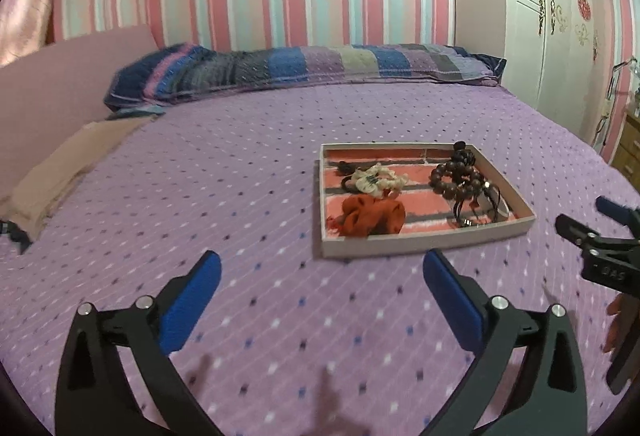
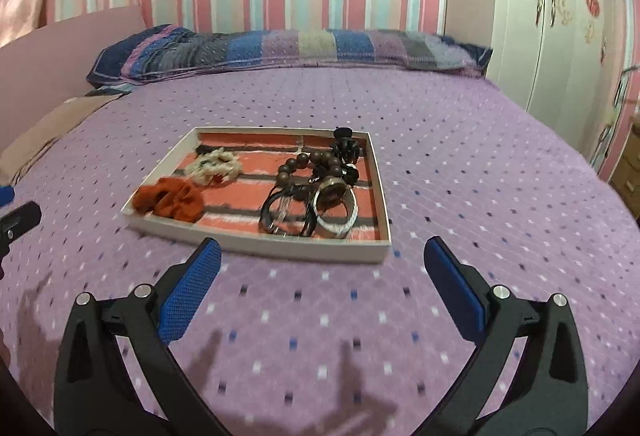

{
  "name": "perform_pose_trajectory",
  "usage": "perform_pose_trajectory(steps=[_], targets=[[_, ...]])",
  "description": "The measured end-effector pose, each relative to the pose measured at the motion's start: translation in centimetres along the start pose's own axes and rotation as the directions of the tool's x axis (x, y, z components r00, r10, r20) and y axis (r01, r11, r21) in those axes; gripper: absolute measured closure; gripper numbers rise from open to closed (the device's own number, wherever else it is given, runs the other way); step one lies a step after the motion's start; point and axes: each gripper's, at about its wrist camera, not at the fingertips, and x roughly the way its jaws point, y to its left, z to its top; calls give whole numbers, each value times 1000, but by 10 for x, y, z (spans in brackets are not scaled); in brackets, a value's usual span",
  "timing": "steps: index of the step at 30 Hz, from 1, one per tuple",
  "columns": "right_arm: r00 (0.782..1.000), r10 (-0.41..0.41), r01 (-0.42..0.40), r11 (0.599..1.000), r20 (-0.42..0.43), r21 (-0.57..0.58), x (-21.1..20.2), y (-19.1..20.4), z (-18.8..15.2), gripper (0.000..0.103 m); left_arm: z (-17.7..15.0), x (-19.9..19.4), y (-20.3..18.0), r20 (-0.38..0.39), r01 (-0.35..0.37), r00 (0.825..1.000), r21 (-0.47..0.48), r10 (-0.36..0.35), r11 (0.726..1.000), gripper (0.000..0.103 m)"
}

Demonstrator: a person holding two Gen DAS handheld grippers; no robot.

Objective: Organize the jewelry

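- Hovering over the bed (image 2: 480, 163), the right claw (image 2: 322, 264) and left claw (image 1: 322, 276) both gape wide and hold nothing
- Jewelry sits in the tray (image 2: 260, 242) just ahead of the right claw, ahead-right of the left
- Tangled black cords (image 2: 280, 213), bead bracelet (image 2: 316, 161) and bangle (image 2: 338, 213) overlap; pinching one likely drags the others
- Soft bedding lets the tray tip or slide
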Motion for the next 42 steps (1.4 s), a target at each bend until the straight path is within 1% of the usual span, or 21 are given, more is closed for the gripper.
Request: perform_pose_trajectory(steps=[5, 10, 12, 14, 16, 18, 20, 22, 30, 42], targets=[[1000, -18, 18, 1000, 13, -15, -40, 8, -33, 4, -33, -28, -5, -19, -17, 1000, -4, 17, 1000, 4], [1000, 11, -12, 996, 9, 83, -74, 3, -61, 4, -64, -54, -8, -13, -34, 999, -18, 34, 999, 4], [1000, 19, -19, 993, -3, 115, -83, 1, -65, 4, -71, -62, -9, -3, -49, 999, -25, 49, 998, 4], [999, 34, -34, 991, 7, 131, -95, 2, -66, 4, -77, -72, -10, 5, -45, 999, -48, 45, 998, 4], [999, 21, -24, 993, 29, 115, -106, 7, -69, 4, -80, -80, -11, 18, -36, 999, -58, 37, 998, 4], [999, 6, -11, 995, 49, 96, -113, 11, -71, 4, -81, -86, -14, 31, -35, 999, -41, 37, 999, 4], [998, 4, -9, 996, 56, 84, -117, 13, -75, 4, -83, -92, -18, 53, -49, 997, -14, 50, 999, 4], [998, 4, -9, 996, 61, 83, -119, 12, -76, 4, -85, -94, -21, 60, -48, 997, -3, 48, 999, 4], [996, -25, 18, 997, 88, 71, -122, 11, -76, 4, -86, -85, -24, 51, -30, 998, 0, 30, 1000, 4], [995, -26, 21, 999, 99, 50, -123, 17, -77, 4, -87, -86, -22, 47, -21, 999, -18, 22, 1000, 4]])
